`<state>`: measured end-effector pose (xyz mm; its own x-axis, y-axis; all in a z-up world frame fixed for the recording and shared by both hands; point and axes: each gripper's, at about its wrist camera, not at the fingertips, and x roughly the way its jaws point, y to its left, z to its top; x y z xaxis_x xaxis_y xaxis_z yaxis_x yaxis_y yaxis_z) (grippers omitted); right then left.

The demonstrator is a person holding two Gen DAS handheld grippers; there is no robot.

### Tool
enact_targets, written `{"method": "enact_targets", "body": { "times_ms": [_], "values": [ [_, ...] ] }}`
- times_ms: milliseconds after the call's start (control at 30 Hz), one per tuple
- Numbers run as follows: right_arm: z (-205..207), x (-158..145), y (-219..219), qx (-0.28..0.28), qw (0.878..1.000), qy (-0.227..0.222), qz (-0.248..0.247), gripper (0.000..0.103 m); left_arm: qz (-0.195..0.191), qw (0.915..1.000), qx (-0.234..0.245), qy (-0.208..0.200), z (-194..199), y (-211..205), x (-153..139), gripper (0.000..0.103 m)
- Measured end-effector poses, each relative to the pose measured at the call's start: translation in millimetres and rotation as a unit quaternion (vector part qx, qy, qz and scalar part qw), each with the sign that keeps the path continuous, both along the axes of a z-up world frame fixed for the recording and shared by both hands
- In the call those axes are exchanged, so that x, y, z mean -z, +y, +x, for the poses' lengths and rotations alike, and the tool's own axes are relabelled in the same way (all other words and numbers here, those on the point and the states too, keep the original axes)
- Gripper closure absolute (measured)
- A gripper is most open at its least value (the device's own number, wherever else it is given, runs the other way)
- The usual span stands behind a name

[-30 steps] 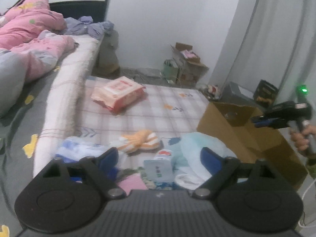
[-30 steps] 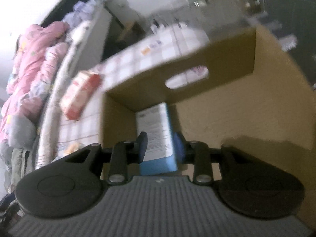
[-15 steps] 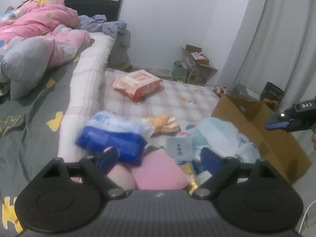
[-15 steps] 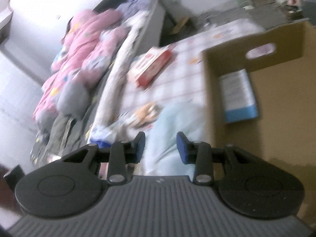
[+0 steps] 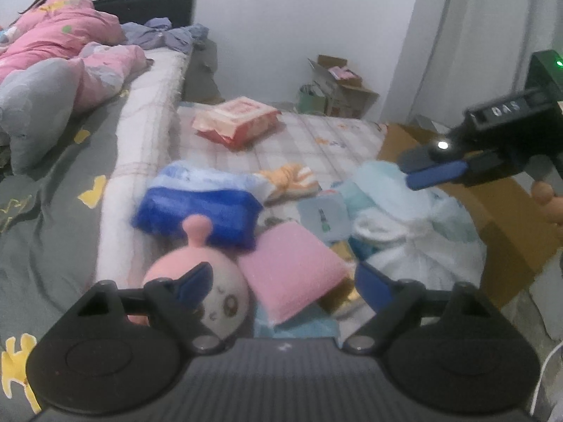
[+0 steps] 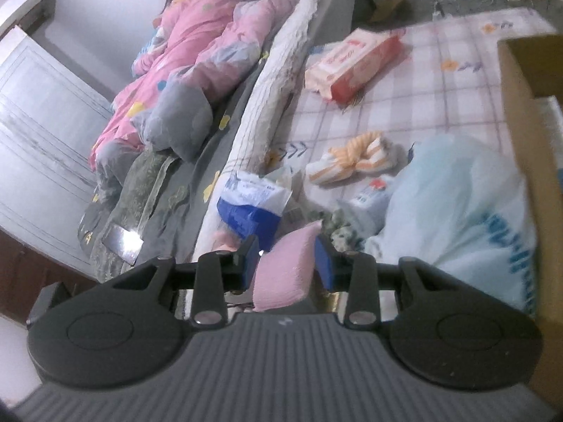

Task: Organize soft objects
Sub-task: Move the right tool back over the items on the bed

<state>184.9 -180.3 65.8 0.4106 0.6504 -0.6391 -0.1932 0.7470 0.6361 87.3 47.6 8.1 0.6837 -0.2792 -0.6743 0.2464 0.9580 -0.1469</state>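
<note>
— Pink sponge pad (image 6: 285, 267) sits low in the right wrist frame, right between the blue pads of the right gripper (image 6: 286, 262). Are they closed on it?

— Not clearly. The 2 fingers stand a moderate way apart with the pad between them; whether they press it, I cannot tell. From the left wrist view that same gripper (image 5: 427, 170) shows at the right edge, well above the pile.

— And the left gripper (image 5: 281, 281)?

— Wide open at the bottom of its frame, holding nothing. Its left fingertip overlaps a round pink plush toy (image 5: 197, 281) with a small face; the pink pad (image 5: 292, 267) lies just right of the toy, at centre.

— What else is in the pile?

— Just above the toy, a blue-and-white plastic pack (image 5: 197, 207). Beyond it, an orange-striped knotted cloth (image 5: 290, 179). Right of centre, a pale blue plastic bag (image 5: 415, 225) touching the cardboard box (image 5: 499, 211) at the right edge. A small white pack (image 5: 323, 216) sits between the pad and the bag.

— Farther back?

— A red-and-white tissue pack (image 5: 237, 121) lies alone on the checked mat (image 5: 309, 140), well apart from the pile. A pink quilt (image 5: 63, 45) is bunched on the bed in the upper left.
</note>
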Motion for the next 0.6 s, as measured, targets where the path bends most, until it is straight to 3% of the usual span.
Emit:
{"method": "enact_targets", "body": {
  "times_ms": [200,333,600],
  "values": [
    [-3.1,25.7,14.4,-0.002,0.999,0.034,0.009,0.069,-0.003,0.9994,0.019,0.03,-5.1,0.3,12.4,0.024],
    [-4.0,40.6,21.4,-0.003,0.998,0.056,0.006,0.069,-0.01,0.9995,0.012,0.027,-9.4,6.5,14.2,0.029],
    [15.9,30.7,45.9,-0.021,0.999,0.042,0.003,0.067,-0.029,0.9988,-0.039,-0.002,2.4,28.1,4.6,0.039]
  ]
}}
